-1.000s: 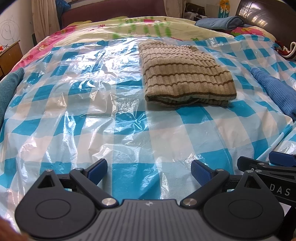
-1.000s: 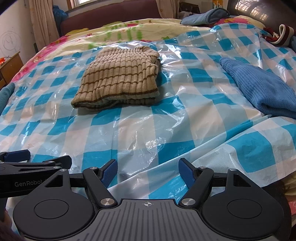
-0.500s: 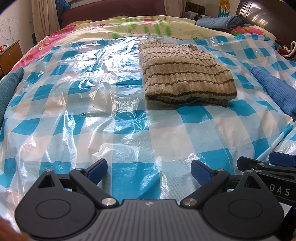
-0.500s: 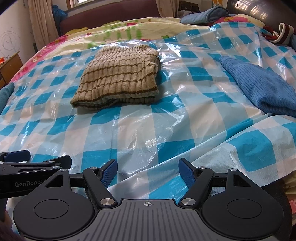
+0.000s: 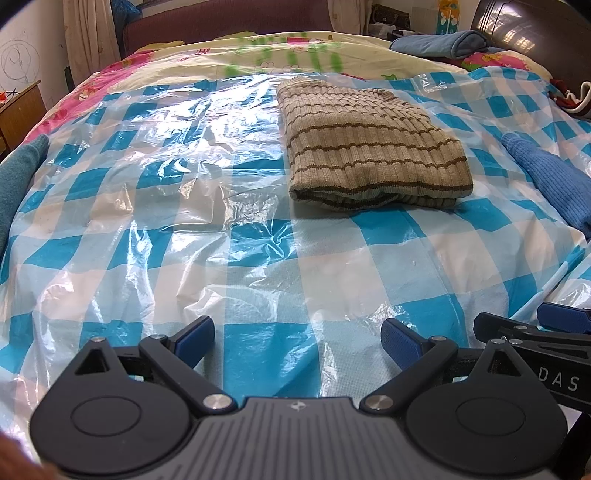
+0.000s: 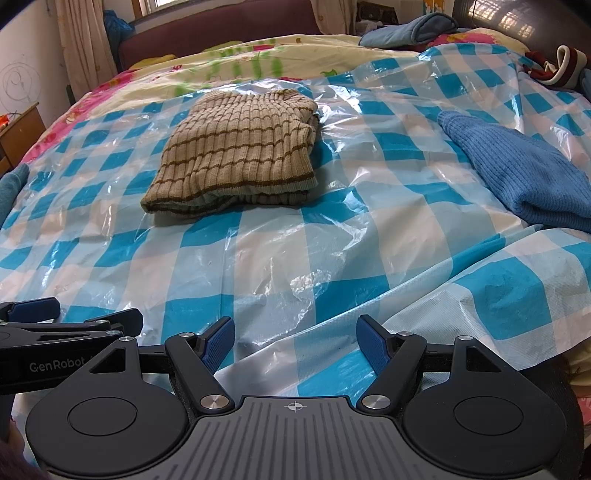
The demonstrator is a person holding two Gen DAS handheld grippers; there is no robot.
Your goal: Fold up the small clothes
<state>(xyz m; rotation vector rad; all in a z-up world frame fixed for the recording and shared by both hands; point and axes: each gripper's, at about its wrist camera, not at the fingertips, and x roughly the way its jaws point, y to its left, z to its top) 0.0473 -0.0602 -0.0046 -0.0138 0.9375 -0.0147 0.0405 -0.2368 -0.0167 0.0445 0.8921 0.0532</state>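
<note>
A folded beige sweater with brown stripes (image 5: pixel 369 147) lies on the blue-and-white checked plastic sheet (image 5: pixel 184 221) over the bed; it also shows in the right wrist view (image 6: pixel 240 155). My left gripper (image 5: pixel 297 339) is open and empty, low at the near edge of the sheet, well short of the sweater. My right gripper (image 6: pixel 295 339) is open and empty, also near the front edge. A blue knit garment (image 6: pixel 517 177) lies unfolded to the right of the sweater, and its edge shows in the left wrist view (image 5: pixel 546 177).
A teal cloth (image 5: pixel 18 177) lies at the left edge of the bed. A folded blue item (image 5: pixel 439 42) rests near the dark headboard (image 5: pixel 535 33). A red-and-white cloth (image 6: pixel 557 66) is at the far right. A wooden nightstand (image 5: pixel 18 110) stands left.
Both grippers stay open at the near edge. The right wrist view has shifted slightly, so the sweater sits a little lower in its frame. Nothing was grasped.
</note>
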